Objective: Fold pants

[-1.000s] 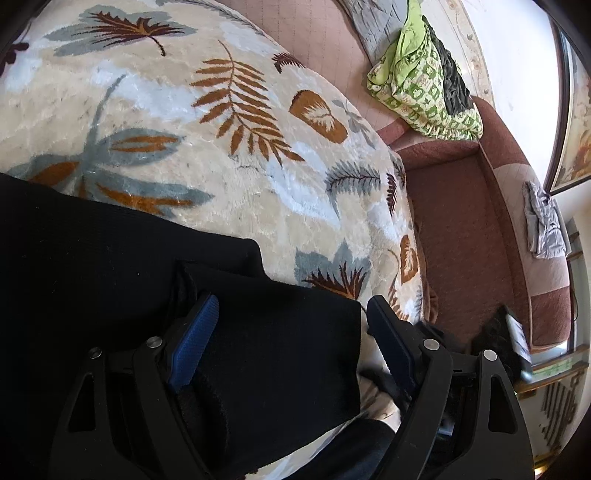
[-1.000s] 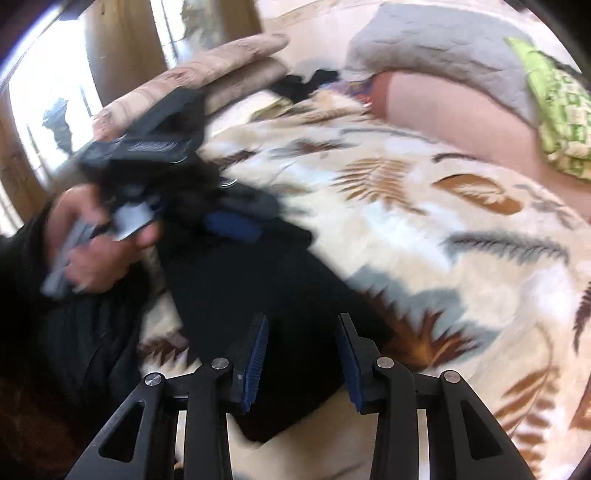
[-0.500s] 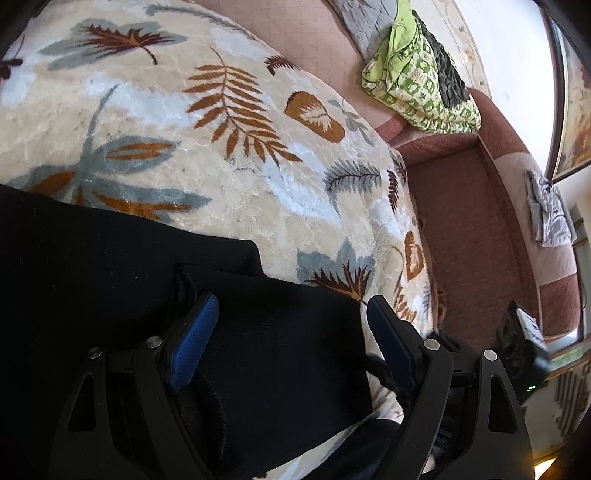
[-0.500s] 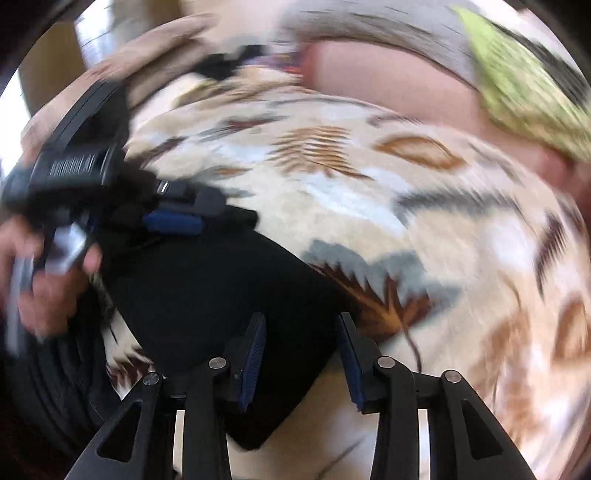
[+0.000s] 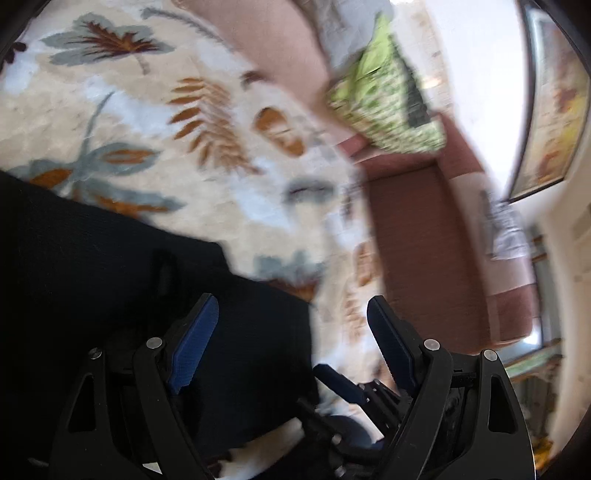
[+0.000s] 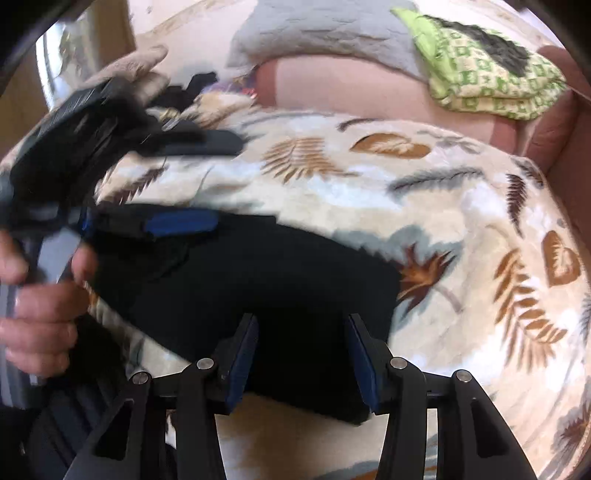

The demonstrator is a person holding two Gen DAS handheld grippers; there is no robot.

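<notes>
The black pants [image 6: 280,273] lie folded in a thick rectangle on a leaf-print blanket [image 6: 461,229]. My right gripper [image 6: 303,354] hangs over their near edge, pointing steeply down. Its jaws are opening, and the dark cloth lies under and between the blue pads without being pinched. My left gripper [image 6: 192,182] is at the far left end of the pants, held by a hand [image 6: 37,306], jaws wide apart. In the left wrist view the left gripper [image 5: 291,332] stands open over a corner of the pants [image 5: 110,266]. A finger of the right gripper [image 5: 340,384] shows low in that view.
A green patterned cloth [image 6: 487,70] and a grey quilted pillow [image 6: 314,33] rest on a pink cushion [image 6: 351,92] beyond the blanket. A brown sofa seat [image 5: 421,240] runs along the blanket's right edge. A framed picture [image 5: 550,92] hangs on the wall.
The right gripper's jaws have spread wider and it has swung closer over the pants' near edge. The left gripper stays wide; the right gripper's finger now shows in the left wrist view.
</notes>
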